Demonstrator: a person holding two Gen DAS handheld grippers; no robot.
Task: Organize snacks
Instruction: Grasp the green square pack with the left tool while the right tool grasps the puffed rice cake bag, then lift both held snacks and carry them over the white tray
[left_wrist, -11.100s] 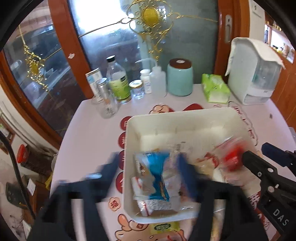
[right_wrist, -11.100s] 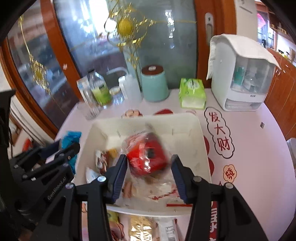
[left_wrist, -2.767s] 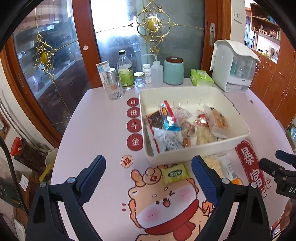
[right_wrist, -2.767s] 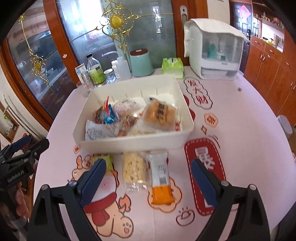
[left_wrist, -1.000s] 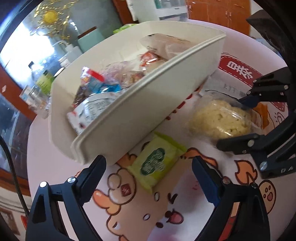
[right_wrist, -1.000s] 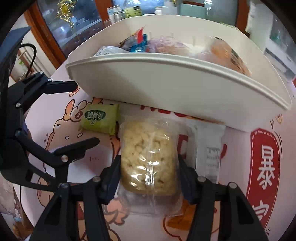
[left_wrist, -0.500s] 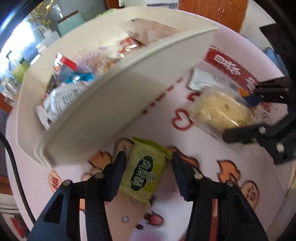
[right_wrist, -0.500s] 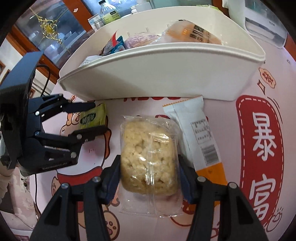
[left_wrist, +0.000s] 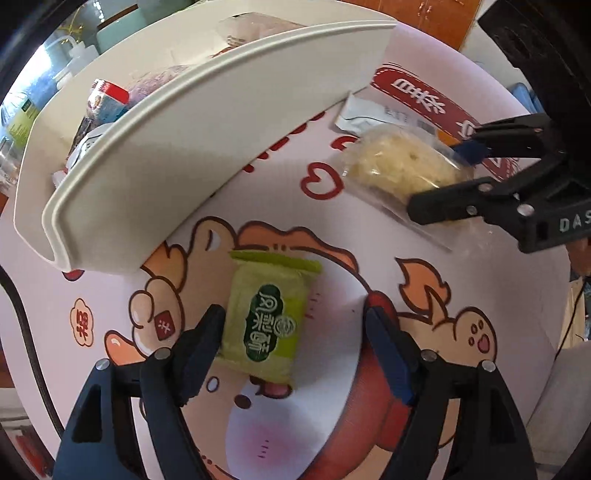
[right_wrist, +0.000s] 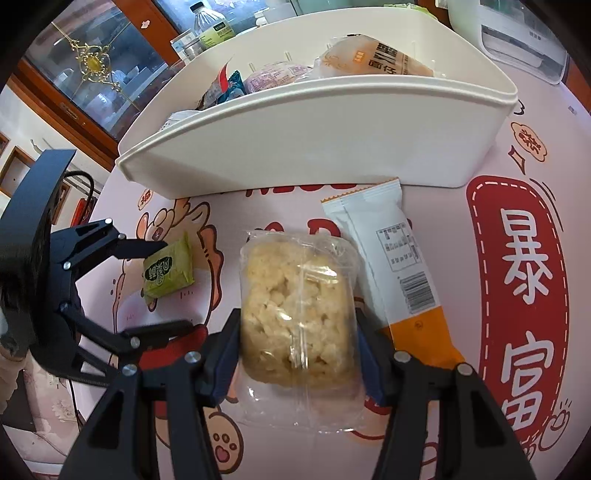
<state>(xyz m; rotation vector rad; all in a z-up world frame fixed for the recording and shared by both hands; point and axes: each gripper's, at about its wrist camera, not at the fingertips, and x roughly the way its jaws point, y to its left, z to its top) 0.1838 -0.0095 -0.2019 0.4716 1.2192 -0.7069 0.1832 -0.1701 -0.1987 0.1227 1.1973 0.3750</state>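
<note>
A white bin (left_wrist: 207, 122) holds several snack packs; it also shows in the right wrist view (right_wrist: 314, 136). My left gripper (left_wrist: 295, 325) is open around a green snack packet (left_wrist: 267, 319) lying flat on the table. Its left finger touches the packet; the right finger stands apart. My right gripper (right_wrist: 297, 343) is shut on a clear-wrapped puffed rice cake (right_wrist: 295, 302), low over the table; the cake also shows in the left wrist view (left_wrist: 399, 166). A white and orange snack bar (right_wrist: 399, 266) lies to its right.
The table (right_wrist: 554, 129) has a pink cartoon cloth with red Chinese characters. Bottles and jars (right_wrist: 210, 29) stand behind the bin. A white appliance (right_wrist: 524, 33) stands at the back right. Glass cabinet doors (right_wrist: 92, 66) are behind the table.
The left gripper's jaws have widened around the green packet, the right finger now apart from it. The right gripper stays clamped on the rice cake, which has barely moved.
</note>
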